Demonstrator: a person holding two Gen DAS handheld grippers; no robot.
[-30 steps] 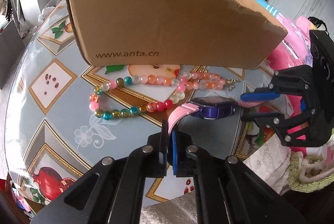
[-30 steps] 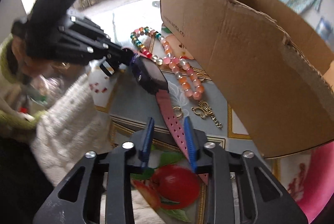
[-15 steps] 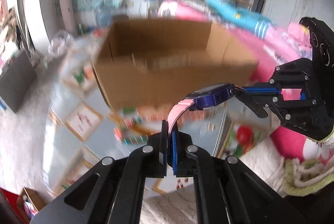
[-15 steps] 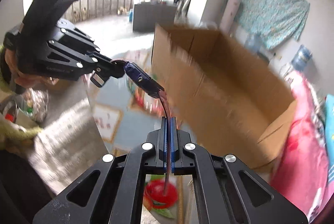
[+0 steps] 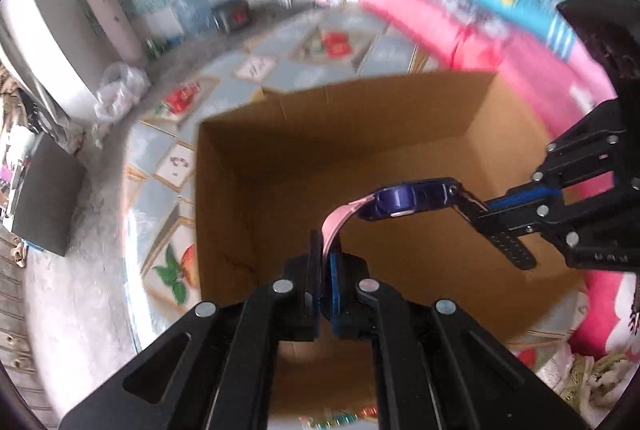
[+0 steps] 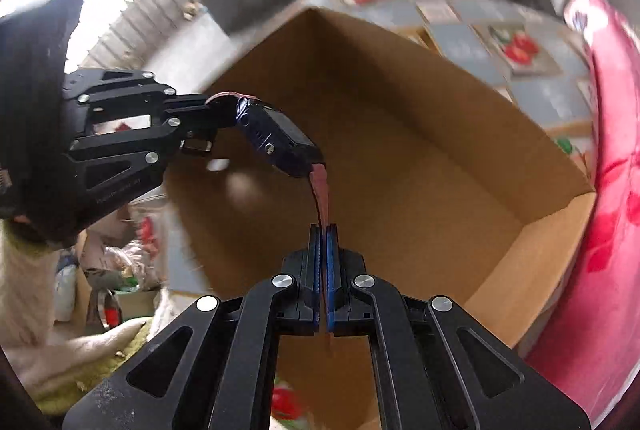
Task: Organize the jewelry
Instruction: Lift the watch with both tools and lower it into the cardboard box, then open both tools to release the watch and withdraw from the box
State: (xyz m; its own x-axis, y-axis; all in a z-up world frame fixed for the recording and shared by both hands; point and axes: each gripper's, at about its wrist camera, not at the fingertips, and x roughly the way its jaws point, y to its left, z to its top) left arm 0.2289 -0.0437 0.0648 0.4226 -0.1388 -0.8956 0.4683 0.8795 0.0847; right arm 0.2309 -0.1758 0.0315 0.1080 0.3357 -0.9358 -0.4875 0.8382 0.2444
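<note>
Cardboard box (image 5: 400,133) below | watch (image 5: 412,197) strap-clamped: left gripper (image 5: 326,250), right gripper (image 6: 324,238)

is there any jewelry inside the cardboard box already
No, the cardboard box shows only bare brown floor and walls, while the watch hangs above its opening, a strap end pinched in each gripper's fingers.

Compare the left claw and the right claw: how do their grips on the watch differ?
The left claw pinches the light pink strap, while the right claw pinches the opposite, darker-looking strap. Both are shut on the watch, holding it over the open cardboard box.
</note>
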